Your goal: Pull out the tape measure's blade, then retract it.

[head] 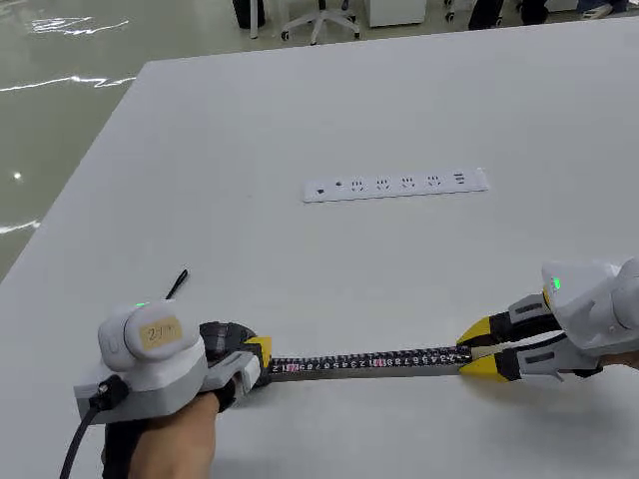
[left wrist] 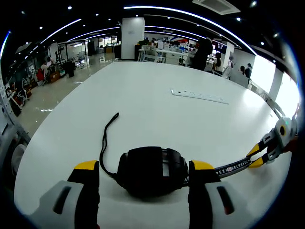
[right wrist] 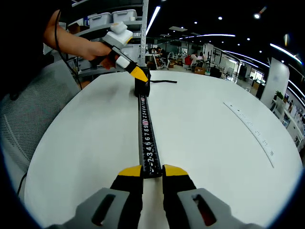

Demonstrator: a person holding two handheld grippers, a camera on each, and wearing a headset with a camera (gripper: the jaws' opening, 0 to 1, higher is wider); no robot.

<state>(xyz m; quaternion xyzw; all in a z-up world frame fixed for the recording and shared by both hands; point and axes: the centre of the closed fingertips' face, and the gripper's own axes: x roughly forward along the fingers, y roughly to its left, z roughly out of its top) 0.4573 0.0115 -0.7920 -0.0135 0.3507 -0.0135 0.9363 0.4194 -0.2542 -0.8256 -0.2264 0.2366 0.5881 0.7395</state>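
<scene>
Your left gripper [left wrist: 140, 166] grips the tape measure [head: 228, 337] by the sides of its black case. The case rests on the white table [head: 300, 110], nearer you than the power strip [head: 395, 185] and past its left end. Your right gripper [head: 481, 347] pinches the tip of the blade [head: 369, 361], which lies flat on the table parallel to the strip.

Glossy tape measure case [left wrist: 151, 169], matt table [head: 349, 100]

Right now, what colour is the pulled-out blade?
Black blade with white numerals, a few red; clearest in the right gripper view.
</scene>
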